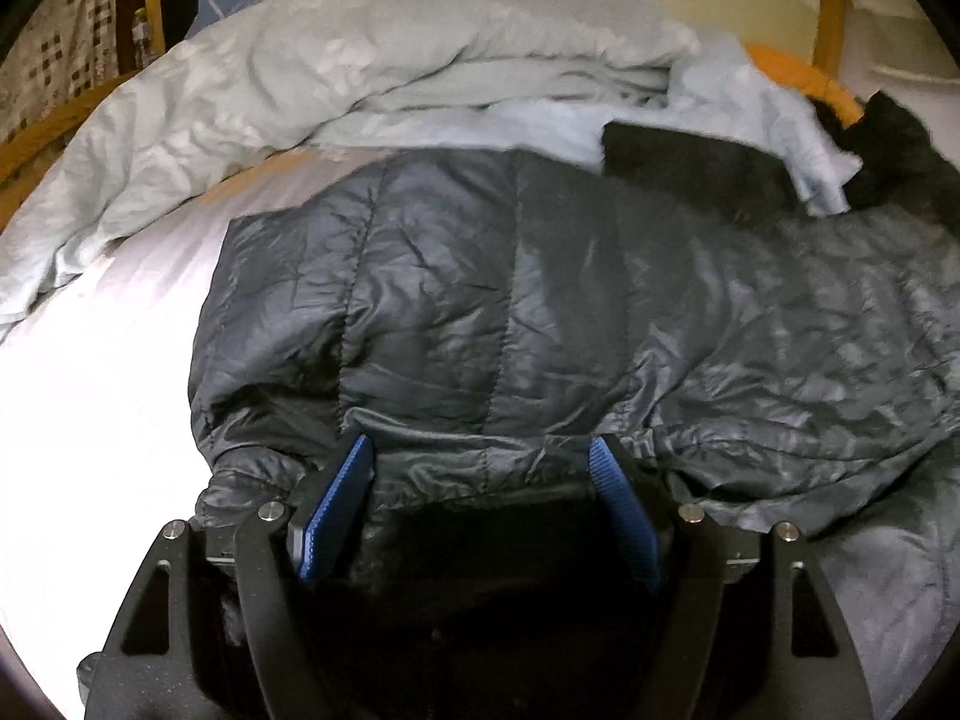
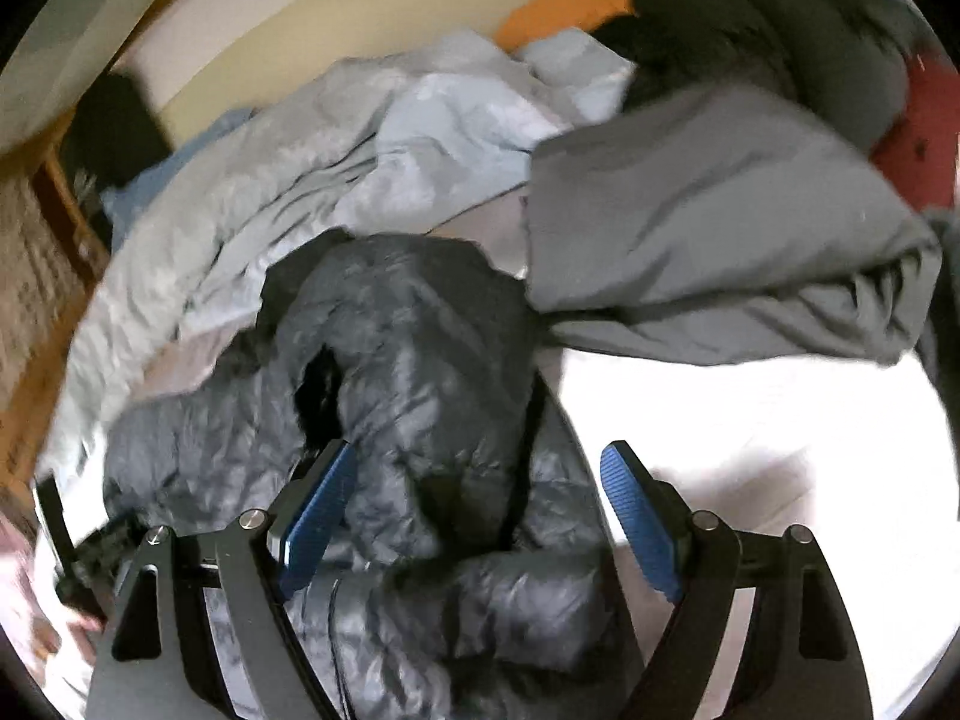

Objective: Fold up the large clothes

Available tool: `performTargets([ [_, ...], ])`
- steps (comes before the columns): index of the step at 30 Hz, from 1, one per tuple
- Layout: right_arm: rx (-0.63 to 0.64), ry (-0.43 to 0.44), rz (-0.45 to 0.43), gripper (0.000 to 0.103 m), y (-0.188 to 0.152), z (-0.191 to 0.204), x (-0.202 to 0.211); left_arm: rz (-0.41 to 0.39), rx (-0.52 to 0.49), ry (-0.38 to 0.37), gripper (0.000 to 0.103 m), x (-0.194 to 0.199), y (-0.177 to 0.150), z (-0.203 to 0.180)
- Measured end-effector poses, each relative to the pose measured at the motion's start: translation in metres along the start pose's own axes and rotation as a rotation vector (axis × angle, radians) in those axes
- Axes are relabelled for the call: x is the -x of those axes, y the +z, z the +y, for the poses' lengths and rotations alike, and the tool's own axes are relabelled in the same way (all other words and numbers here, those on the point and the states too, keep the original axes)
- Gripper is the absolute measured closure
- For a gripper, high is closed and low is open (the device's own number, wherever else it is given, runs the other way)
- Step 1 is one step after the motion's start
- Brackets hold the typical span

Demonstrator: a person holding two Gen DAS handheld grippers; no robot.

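**Puffer jacket on the bed, both claws wide and nothing pinched yet**

A dark quilted jacket (image 1: 510, 300) is spread over the white sheet (image 1: 90, 390), lying across the near half of the bed. In the left wrist view the left gripper (image 1: 483, 450) is set right at the near edge of the jacket, where a dark fuzzy bit, probably a hood trim, is bunched up. Its jaws are held wide apart with fabric between them, but the blue pads (image 1: 336, 504) aren't seen pressing on anything, so it's taken as open, not gripping. Looks like that edge is being lined up for a pinch so it can be lifted and folded over.

In the right wrist view the right gripper (image 2: 480, 468) is also spread wide, over a crumpled part of the same jacket (image 2: 420, 372), maybe a sleeve or the hood end. The left pad is over fabric, the right one over bare sheet. Nothing is clamped there either. The view is pretty blurred.

The surface is soft, so puffy, slippery nylon can be expected to slide and spring back. The far side is cluttered: a pale blue duvet (image 1: 360, 72), a grey garment (image 2: 720, 228), more dark clothes (image 2: 750, 18), an orange-brown bed frame (image 1: 831, 6) and a cream wall behind it.
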State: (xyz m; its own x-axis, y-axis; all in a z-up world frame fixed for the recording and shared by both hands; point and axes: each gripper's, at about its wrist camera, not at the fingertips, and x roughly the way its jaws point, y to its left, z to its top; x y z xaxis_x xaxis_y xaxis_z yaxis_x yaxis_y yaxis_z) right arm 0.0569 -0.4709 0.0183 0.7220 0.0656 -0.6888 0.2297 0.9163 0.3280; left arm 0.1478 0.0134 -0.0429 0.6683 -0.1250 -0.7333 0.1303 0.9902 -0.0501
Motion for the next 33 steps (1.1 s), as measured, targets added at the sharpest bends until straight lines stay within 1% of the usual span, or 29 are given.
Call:
performTargets([
  [2, -0.065, 0.044, -0.020, 0.018, 0.011, -0.011, -0.003, -0.012, -0.004, 0.002, 0.029, 0.007, 0.000, -0.003],
  [3, -0.091, 0.060, -0.032, 0.018, 0.018, -0.016, -0.004, -0.034, 0.002, -0.003, 0.029, 0.013, 0.002, -0.003],
  [4, -0.114, 0.073, -0.041, 0.018, 0.024, -0.021, -0.005, -0.064, 0.011, -0.027, 0.029, 0.021, 0.003, -0.003],
  [5, -0.128, 0.075, -0.028, 0.018, 0.031, -0.024, -0.009, -0.090, 0.015, -0.048, 0.029, 0.028, 0.004, -0.004],
  [6, -0.124, 0.058, 0.013, 0.018, 0.038, -0.026, -0.017, -0.123, 0.014, -0.063, 0.028, 0.037, 0.005, -0.006],
  [7, -0.103, 0.004, 0.098, 0.019, 0.046, -0.027, -0.032, -0.160, 0.003, -0.068, 0.026, 0.047, 0.005, -0.008],
  [8, -0.091, -0.030, 0.142, 0.025, 0.051, -0.028, -0.043, -0.193, -0.013, -0.065, 0.024, 0.055, 0.004, -0.011],
  [9, -0.078, -0.050, 0.180, 0.034, 0.053, -0.030, -0.052, -0.222, -0.032, -0.056, 0.023, 0.062, 0.004, -0.014],
  [10, -0.065, -0.063, 0.214, 0.038, 0.054, -0.033, -0.062, -0.240, -0.051, -0.042, 0.021, 0.065, 0.003, -0.017],
  [11, -0.050, -0.066, 0.221, 0.042, 0.056, -0.035, -0.069, -0.247, -0.071, -0.020, 0.021, 0.067, 0.002, -0.020],
  [12, -0.028, -0.063, 0.214, 0.042, 0.058, -0.036, -0.075, -0.247, -0.083, -0.008, 0.021, 0.067, 0.002, -0.021],
  [14, 0.020, -0.058, 0.215, 0.043, 0.064, -0.036, -0.087, -0.233, -0.090, -0.015, 0.021, 0.061, 0.000, -0.025],
  [15, 0.023, -0.020, 0.227, 0.043, 0.066, -0.035, -0.092, -0.225, -0.090, -0.018, 0.021, 0.058, 0.000, -0.024],
  [16, 0.009, 0.086, 0.262, 0.043, 0.067, -0.034, -0.100, -0.216, -0.093, -0.011, 0.021, 0.053, 0.000, -0.027],
  [17, -0.005, 0.158, 0.282, 0.044, 0.068, -0.034, -0.105, -0.209, -0.097, -0.006, 0.021, 0.050, -0.001, -0.029],
  [18, -0.014, 0.252, 0.295, 0.046, 0.067, -0.031, -0.109, -0.202, -0.103, -0.005, 0.021, 0.047, 0.000, -0.031],
  [19, -0.008, 0.331, 0.294, 0.049, 0.067, -0.029, -0.109, -0.201, -0.110, -0.008, 0.021, 0.046, -0.001, -0.033],
  [20, 0.032, 0.421, 0.274, 0.054, 0.066, -0.022, -0.104, -0.204, -0.119, -0.008, 0.021, 0.046, -0.002, -0.035],
  [21, 0.096, 0.454, 0.253, 0.054, 0.066, -0.012, -0.097, -0.207, -0.134, -0.006, 0.021, 0.047, -0.003, -0.037],
  [23, 0.239, 0.487, 0.241, 0.054, 0.064, 0.013, -0.084, -0.212, -0.159, -0.007, 0.021, 0.047, -0.005, -0.042],
  [24, 0.286, 0.514, 0.251, 0.054, 0.061, 0.024, -0.080, -0.214, -0.174, -0.005, 0.021, 0.048, -0.006, -0.045],
  [25, 0.322, 0.543, 0.287, 0.054, 0.055, 0.036, -0.079, -0.215, -0.185, -0.002, 0.021, 0.048, -0.007, -0.049],
  [27, 0.334, 0.532, 0.362, 0.054, 0.042, 0.050, -0.085, -0.221, -0.197, -0.007, 0.021, 0.050, -0.008, -0.053],
  [29, 0.346, 0.523, 0.403, 0.054, 0.030, 0.059, -0.091, -0.232, -0.213, -0.013, 0.021, 0.053, -0.009, -0.057],
  [31, 0.404, 0.460, 0.450, 0.054, 0.014, 0.069, -0.100, -0.233, -0.233, -0.005, 0.021, 0.054, -0.011, -0.061],
  [33, 0.476, 0.400, 0.444, 0.054, 0.008, 0.078, -0.103, -0.229, -0.237, 0.001, 0.021, 0.053, -0.011, -0.063],
])
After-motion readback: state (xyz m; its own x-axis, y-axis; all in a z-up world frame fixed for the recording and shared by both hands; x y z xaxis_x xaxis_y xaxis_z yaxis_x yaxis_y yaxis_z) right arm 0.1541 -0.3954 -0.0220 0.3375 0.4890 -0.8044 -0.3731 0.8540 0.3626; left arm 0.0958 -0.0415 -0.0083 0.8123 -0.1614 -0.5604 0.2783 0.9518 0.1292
